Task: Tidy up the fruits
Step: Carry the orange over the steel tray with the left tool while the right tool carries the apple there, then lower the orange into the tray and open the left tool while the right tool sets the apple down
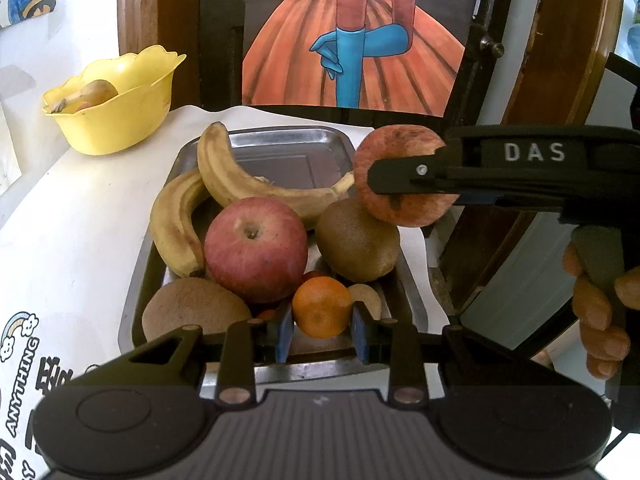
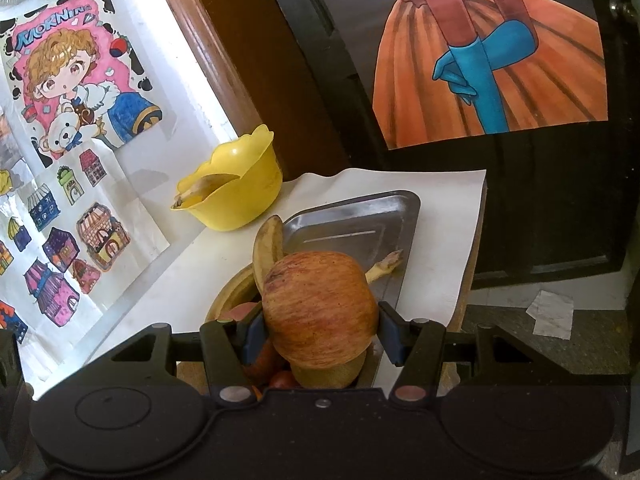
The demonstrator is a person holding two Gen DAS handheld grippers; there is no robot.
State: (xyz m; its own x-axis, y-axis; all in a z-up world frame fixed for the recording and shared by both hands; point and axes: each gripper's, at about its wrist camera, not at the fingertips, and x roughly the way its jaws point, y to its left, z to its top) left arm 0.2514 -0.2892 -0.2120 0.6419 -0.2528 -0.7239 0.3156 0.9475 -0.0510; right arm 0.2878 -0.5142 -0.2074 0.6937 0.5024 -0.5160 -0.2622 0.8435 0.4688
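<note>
My right jaws (image 2: 318,336) are clamped on a blotchy red apple (image 2: 320,308), one pad on each flank, and they hold it in the air above the near right end of the steel tray (image 1: 288,140); my left jaws (image 1: 322,334) stand narrow on either side of a small orange (image 1: 322,312) that sits low in the tray, and I cannot tell whether the pads press it or merely flank it.

The held apple is round and waxy, so I judge it could roll out between the pads if the grip slackens on the way; it hangs just above a kiwi (image 1: 358,240), and a drop there could knock fruit over the tray's edge.

The pile is crowded; a second apple (image 1: 256,248) leans close over the orange, with two bananas (image 1: 240,176) and another kiwi (image 1: 192,308) packed around it, so lifting the orange may disturb its neighbours.

The yellow bowl (image 1: 120,120) on the worktop (image 1: 80,220) already holds a banana; it looks light, and a careless placement might tip it.
</note>
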